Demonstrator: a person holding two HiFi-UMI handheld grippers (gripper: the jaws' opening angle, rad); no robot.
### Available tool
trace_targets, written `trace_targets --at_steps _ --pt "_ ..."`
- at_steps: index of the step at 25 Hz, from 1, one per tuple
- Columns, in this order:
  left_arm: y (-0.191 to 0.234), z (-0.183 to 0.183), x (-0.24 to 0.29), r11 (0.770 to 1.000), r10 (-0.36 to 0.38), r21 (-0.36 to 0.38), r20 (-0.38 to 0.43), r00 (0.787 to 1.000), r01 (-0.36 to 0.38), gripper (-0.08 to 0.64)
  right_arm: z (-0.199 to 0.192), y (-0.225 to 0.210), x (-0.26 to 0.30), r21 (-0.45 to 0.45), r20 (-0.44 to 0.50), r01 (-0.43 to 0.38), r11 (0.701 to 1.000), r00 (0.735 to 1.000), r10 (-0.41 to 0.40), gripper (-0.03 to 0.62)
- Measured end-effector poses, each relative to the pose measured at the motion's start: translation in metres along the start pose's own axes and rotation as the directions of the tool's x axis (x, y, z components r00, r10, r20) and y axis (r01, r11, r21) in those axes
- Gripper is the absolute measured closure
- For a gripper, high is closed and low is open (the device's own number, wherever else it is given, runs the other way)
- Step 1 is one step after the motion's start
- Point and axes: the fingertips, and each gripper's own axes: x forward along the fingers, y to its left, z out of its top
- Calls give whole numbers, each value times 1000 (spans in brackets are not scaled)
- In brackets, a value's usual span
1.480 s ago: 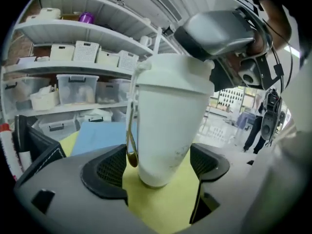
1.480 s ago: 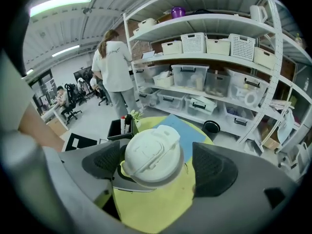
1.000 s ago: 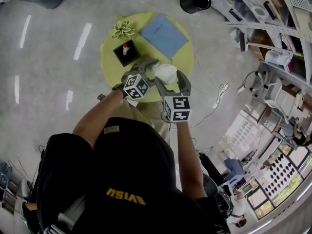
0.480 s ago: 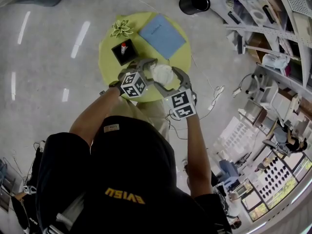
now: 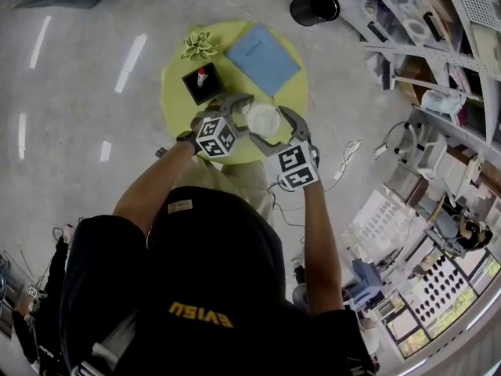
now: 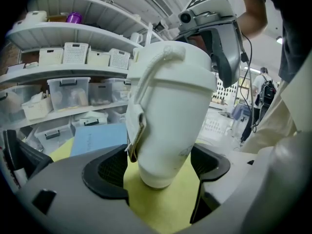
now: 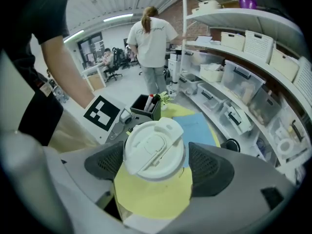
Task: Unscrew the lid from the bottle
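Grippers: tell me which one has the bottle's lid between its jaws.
The right gripper: its jaws, just opening, flank the white lid from above. The left gripper, jaws also just opened wider, flanks the bottle low on its body, near the base.

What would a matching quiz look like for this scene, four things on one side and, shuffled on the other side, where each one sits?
Things:
1. white bottle
2. blue notebook
3. red-capped marker
4. black bin

Places:
A. on the floor beside the shelves
B. upright in the black holder
C. standing near the front edge of the round table
D. lying flat at the table's far side

Pairs: 1-C, 2-D, 3-B, 4-A
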Motion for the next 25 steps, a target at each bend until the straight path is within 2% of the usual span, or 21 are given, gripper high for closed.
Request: trace_targets --at_steps 2,3,4,6,8,10,13,15,16,25 --pt "0 -1 0 1000 -1 3 -1 1000 1 146 2 -2 -4 114 46 43 993 998 -48 153" --pt "1 -1 -1 1000 -2 7 -1 1000 2 146 3 -4 -7 186 64 79 979 994 -92 150" --pt "2 -1 -2 1000 -4 12 -2 1000 4 146 4 -8 -9 265 72 126 956 986 -150 149" --pt "3 -2 -4 1000 -6 20 -6 1000 6 146 1 -13 -12 404 49 227 886 962 -268 149" --pt "3 -1 -4 1000 -6 22 -8 1000 6 147 -3 -12 -12 474 7 295 830 941 -339 149" --pt "3 -1 -4 1000 -6 25 -11 1000 7 147 -3 -9 -8 478 -26 341 810 927 -375 148" --pt "4 -2 -4 999 -11 35 -16 1000 12 147 -2 -8 -2 437 -67 391 810 912 -404 155" --pt "5 -1 -5 999 -15 46 -19 1000 16 147 -3 -10 0 403 -91 404 821 911 -403 188" --pt "5 -1 -6 999 -16 50 -20 1000 17 147 -4 -10 -1 385 -97 402 831 913 -397 207" --pt "2 1 -4 998 -38 44 -23 999 39 147 -5 -7 -3 161 -99 293 943 955 -280 209"
